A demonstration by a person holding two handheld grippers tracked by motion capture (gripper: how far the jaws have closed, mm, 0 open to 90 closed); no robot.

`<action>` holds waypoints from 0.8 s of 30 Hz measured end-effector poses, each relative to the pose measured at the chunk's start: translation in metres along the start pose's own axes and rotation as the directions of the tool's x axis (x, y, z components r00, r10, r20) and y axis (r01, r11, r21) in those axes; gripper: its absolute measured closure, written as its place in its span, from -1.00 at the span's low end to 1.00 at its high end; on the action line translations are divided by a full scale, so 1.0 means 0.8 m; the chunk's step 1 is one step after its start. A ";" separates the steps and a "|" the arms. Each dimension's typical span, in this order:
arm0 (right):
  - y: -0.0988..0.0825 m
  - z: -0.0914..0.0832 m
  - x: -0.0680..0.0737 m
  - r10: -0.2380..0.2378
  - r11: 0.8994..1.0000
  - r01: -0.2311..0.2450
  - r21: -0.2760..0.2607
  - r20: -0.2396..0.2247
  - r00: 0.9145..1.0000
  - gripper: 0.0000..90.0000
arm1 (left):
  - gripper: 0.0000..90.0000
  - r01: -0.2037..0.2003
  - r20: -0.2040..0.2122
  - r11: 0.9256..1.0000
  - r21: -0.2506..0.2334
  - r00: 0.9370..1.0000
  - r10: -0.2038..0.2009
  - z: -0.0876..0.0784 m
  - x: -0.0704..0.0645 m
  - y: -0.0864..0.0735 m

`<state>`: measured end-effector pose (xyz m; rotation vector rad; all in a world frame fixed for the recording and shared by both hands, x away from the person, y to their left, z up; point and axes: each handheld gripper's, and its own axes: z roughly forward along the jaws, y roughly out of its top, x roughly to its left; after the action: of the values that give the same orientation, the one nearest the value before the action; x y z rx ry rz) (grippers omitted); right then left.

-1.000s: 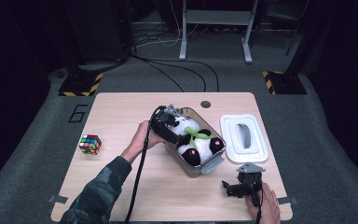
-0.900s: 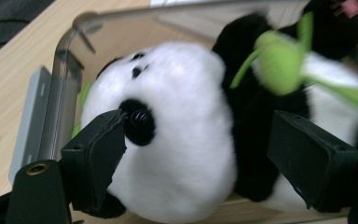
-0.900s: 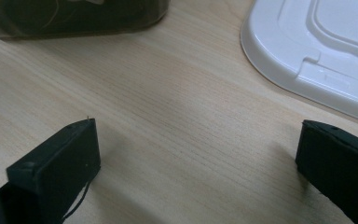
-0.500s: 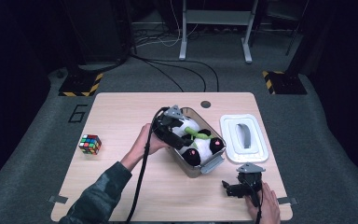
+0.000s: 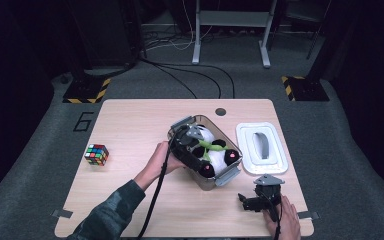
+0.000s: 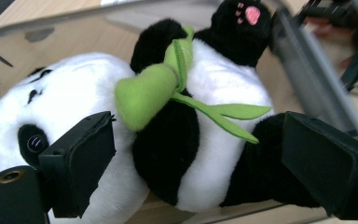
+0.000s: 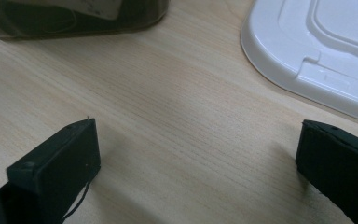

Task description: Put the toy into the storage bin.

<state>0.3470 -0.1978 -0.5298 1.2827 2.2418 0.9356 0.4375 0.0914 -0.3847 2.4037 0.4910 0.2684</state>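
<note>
A black-and-white panda plush (image 5: 216,154) with a green bamboo sprig lies in a clear plastic container (image 5: 219,179) at the table's middle. My left gripper (image 5: 189,142) reaches over the container's left end above the panda. In the left gripper view its jaws (image 6: 196,140) stand wide on either side of the panda's (image 6: 168,154) belly, and they have just been opening, with the pads clear of the fur. My right gripper (image 5: 250,201) rests open on the table near the front right. Bare wood lies between its jaws (image 7: 196,140).
A white lid (image 5: 262,148) lies right of the container, and its corner (image 7: 317,51) is just ahead of the right gripper. A Rubik's cube (image 5: 96,154) sits at the table's left. A cable trails from the left gripper along the forearm.
The left hand and gripper have shifted a little to the right and nearer, further over the container. The right gripper has stayed put.
</note>
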 end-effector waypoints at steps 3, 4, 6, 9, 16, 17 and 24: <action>0.000 0.000 0.000 0.003 1.000 -0.003 0.001 0.000 1.000 -1.00 | -0.77 -0.018 0.000 0.999 0.039 1.000 0.018 0.013 -0.003 0.000; 0.000 0.000 0.000 0.001 1.000 -0.001 0.001 0.000 1.000 -1.00 | -0.77 -0.018 0.001 0.999 0.038 1.000 0.018 0.013 -0.003 0.000; 0.000 0.000 0.000 0.000 1.000 0.000 0.000 0.000 1.000 -1.00 | -0.77 -0.018 0.008 0.999 0.026 1.000 0.018 0.008 0.000 0.003; 0.000 0.000 0.000 -0.001 1.000 0.001 0.000 0.000 1.000 -1.00 | -0.71 0.001 0.010 1.000 -0.007 1.000 -0.001 -0.003 0.007 0.007; 0.000 0.000 0.000 0.000 1.000 0.000 0.000 0.000 1.000 -1.00 | -0.67 0.095 -0.020 0.995 -0.038 0.995 -0.096 -0.001 0.043 0.013; 0.000 0.000 0.000 0.000 1.000 0.000 0.000 0.000 1.000 -1.00 | -0.66 0.106 -0.016 0.994 -0.028 0.994 -0.106 0.003 0.048 0.013; 0.000 0.000 0.000 -0.001 1.000 0.001 0.000 0.000 1.000 -1.00 | -0.63 0.125 0.019 0.991 0.051 0.992 -0.126 0.024 0.063 0.012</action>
<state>0.3470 -0.1979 -0.5298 1.2818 2.2422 0.9356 0.4921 0.0950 -0.3897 2.4093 0.6423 0.1761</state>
